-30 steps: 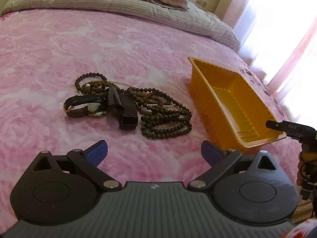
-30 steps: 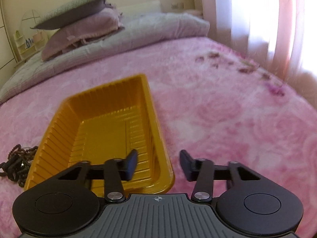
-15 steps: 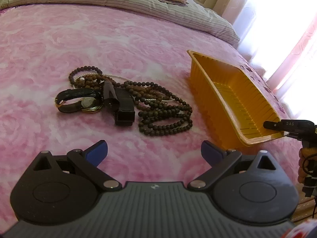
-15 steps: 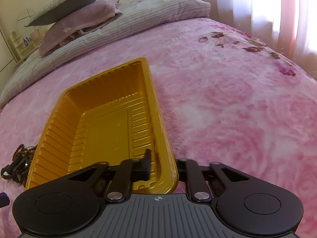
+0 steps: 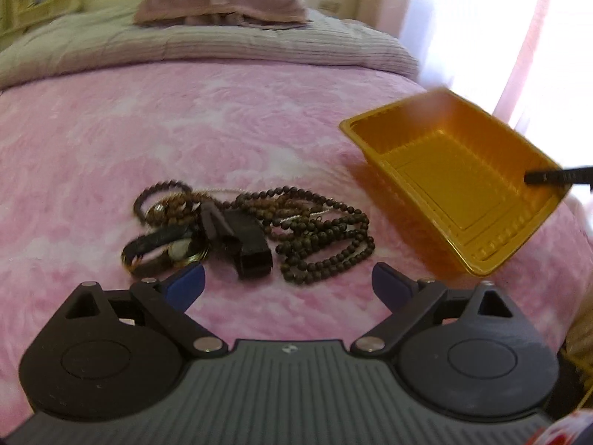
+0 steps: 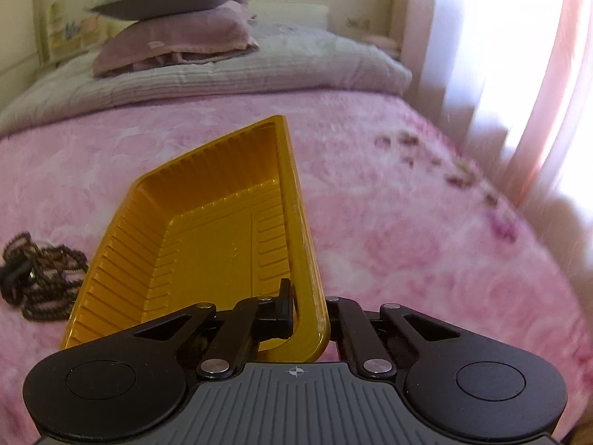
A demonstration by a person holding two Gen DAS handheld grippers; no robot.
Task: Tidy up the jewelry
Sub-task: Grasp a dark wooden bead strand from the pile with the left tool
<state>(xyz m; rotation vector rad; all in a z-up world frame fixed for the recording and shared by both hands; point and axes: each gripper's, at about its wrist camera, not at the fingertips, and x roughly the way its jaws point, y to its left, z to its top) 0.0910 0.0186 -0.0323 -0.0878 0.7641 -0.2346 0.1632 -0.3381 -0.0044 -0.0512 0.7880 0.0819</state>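
Right gripper (image 6: pixel 309 315) clamped on ribbed yellow plastic tray (image 6: pixel 207 244) wall; left gripper (image 5: pixel 288 283) jaws apart over beaded necklaces (image 5: pixel 318 233) on pink bedspread (image 5: pixel 111 141).

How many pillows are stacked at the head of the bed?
2. A mauve pillow lies on the folded quilt, and a darker grey pillow lies on top of it. More could be hidden behind them or beyond the picture's edge.
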